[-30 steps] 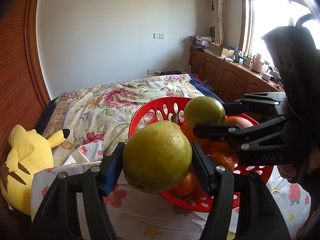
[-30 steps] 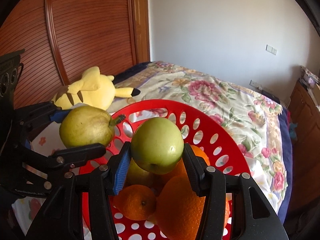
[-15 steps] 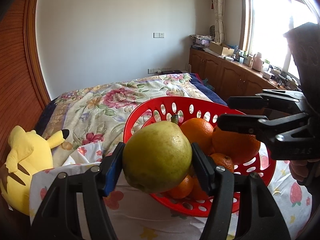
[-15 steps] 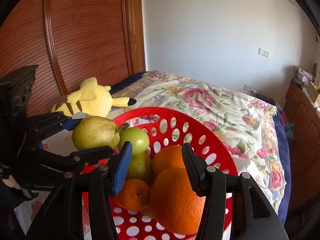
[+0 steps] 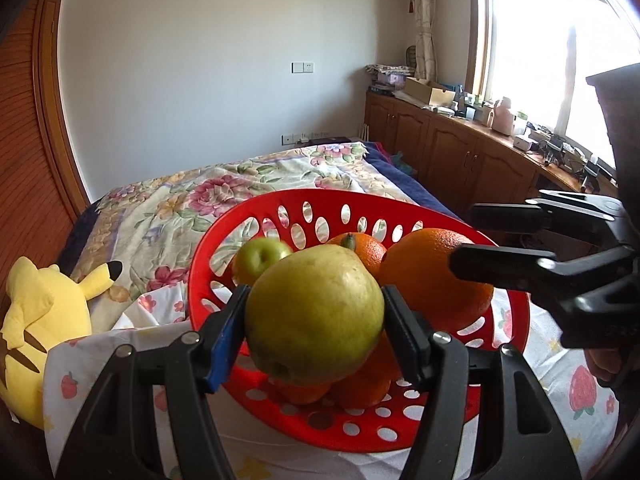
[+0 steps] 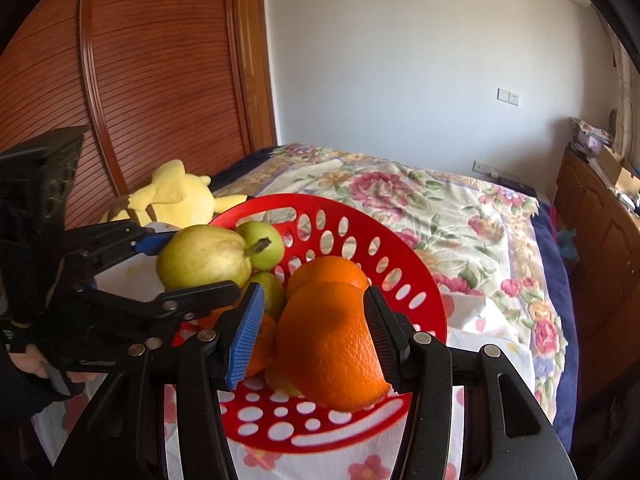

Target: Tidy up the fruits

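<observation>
Left claw (image 5: 316, 316) clenched on a yellow-green pear (image 5: 314, 314), both pads pressed against its sides, held above the near left rim of a red perforated basket (image 5: 360, 432). Seen from the right wrist, same pear (image 6: 204, 257) with stem pointing toward the basket's middle, gripped by the left claw (image 6: 188, 264) over the basket's left edge (image 6: 416, 276).

Right claw (image 6: 314, 330) spread wide, empty, fingers straddling a large orange (image 6: 328, 340) without visibly pressing it; contact on the right pad hard to judge, possibly just grazing the peel. From the left wrist, right claw (image 5: 464, 236) reaching in from the right side, one dark finger crossing in front of that big orange (image 5: 436, 276).

Inside the basket: a green apple (image 5: 260, 254) at the back left, a second orange (image 5: 360, 248) behind the pear, smaller oranges (image 5: 360, 384) piled low beneath. Apple (image 6: 262, 242) just behind the pear's stem in the right wrist view, another greenish fruit (image 6: 272, 290) below it.

Basket resting on a white fruit-print cloth (image 5: 568, 392) spread over a bed with a floral quilt (image 5: 224, 196). Yellow plush toy (image 5: 44, 320) lying at the left, beside the cloth. Wooden cabinets (image 5: 460, 156) along the window wall, louvred wooden doors (image 6: 160, 80) on the other side.
</observation>
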